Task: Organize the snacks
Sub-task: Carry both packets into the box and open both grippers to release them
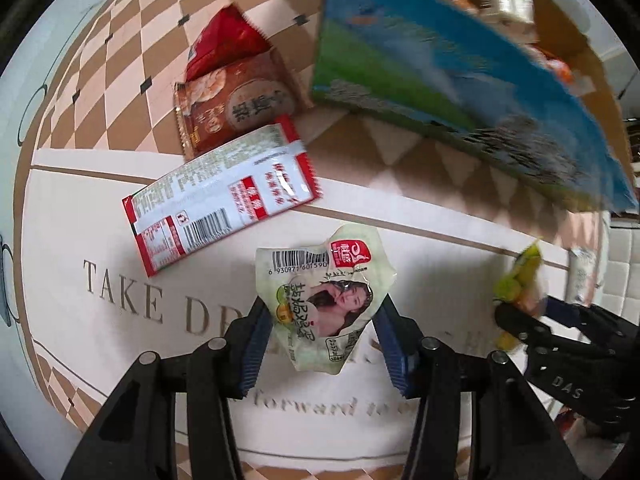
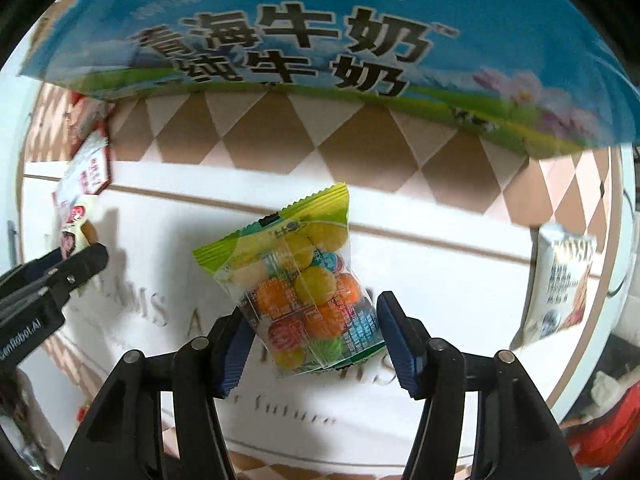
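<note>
In the left wrist view, the left gripper (image 1: pixel 322 334) grips a crumpled pale-green snack pouch printed with a woman's portrait and a barcode (image 1: pixel 324 300) between its blue pads, at lower centre of the frame above the white tablecloth with gold lettering (image 1: pixel 100 320). Up and to the left lie a red-and-white flat sachet with a barcode (image 1: pixel 220 196), a brown printed snack packet (image 1: pixel 236 104) and a red foil packet (image 1: pixel 228 44), overlapping one another in a line. A blue-and-green milk carton box (image 1: pixel 460 80) fills the upper right, blurred, blocking the table behind it.

In the right wrist view, the right gripper (image 2: pixel 312 336) clamps a clear bag of coloured round candies with a green top (image 2: pixel 304 288) at centre. A white snack pack (image 2: pixel 560 280) stands at the right edge.
</note>
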Demonstrator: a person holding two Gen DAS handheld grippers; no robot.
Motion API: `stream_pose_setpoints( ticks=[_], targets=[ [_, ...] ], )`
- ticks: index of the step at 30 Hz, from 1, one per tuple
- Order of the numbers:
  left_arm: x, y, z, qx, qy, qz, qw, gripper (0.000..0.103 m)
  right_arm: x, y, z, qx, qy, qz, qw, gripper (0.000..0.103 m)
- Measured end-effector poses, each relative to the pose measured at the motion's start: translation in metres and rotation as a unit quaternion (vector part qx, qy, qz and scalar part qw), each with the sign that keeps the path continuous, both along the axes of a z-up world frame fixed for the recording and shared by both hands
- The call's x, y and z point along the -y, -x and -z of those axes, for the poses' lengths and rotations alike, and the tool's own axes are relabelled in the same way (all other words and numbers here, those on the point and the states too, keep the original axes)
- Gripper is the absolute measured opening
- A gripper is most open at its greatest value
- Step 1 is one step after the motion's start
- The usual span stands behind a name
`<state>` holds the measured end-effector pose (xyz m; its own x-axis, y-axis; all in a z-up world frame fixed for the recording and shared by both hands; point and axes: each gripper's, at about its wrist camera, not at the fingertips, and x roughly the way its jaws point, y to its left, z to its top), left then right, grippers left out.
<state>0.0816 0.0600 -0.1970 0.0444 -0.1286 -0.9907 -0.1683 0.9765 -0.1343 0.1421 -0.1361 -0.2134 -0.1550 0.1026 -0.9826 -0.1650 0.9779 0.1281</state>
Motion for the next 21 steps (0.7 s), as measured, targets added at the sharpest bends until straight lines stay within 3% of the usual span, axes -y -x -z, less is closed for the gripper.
stream_pose_setpoints(
  ticks=[6,12,17,21],
  targets=[
    [0.028,0.008,-0.058,0.047,0.028,0.024,0.9982,0.048,0.015,0.009,-0.045,0.015,-0.058,0.031,0.998,0.062],
    [0.026,-0.037,-0.12,0.098,0.06,0.044,0.9924,0.048,0.037,-0.011,-0.123,0.066,-0.101,0.069,0.99,0.062],
    [0.023,-0.077,-0.168,0.14,0.048,0.062,0.9871,0.048,0.06,-0.053,-0.17,0.11,-0.111,0.103,0.982,0.062],
    [0.029,-0.112,-0.178,0.156,0.028,0.073,0.9847,0.048,0.075,-0.085,-0.177,0.136,-0.094,0.123,0.979,0.062]
  ],
)
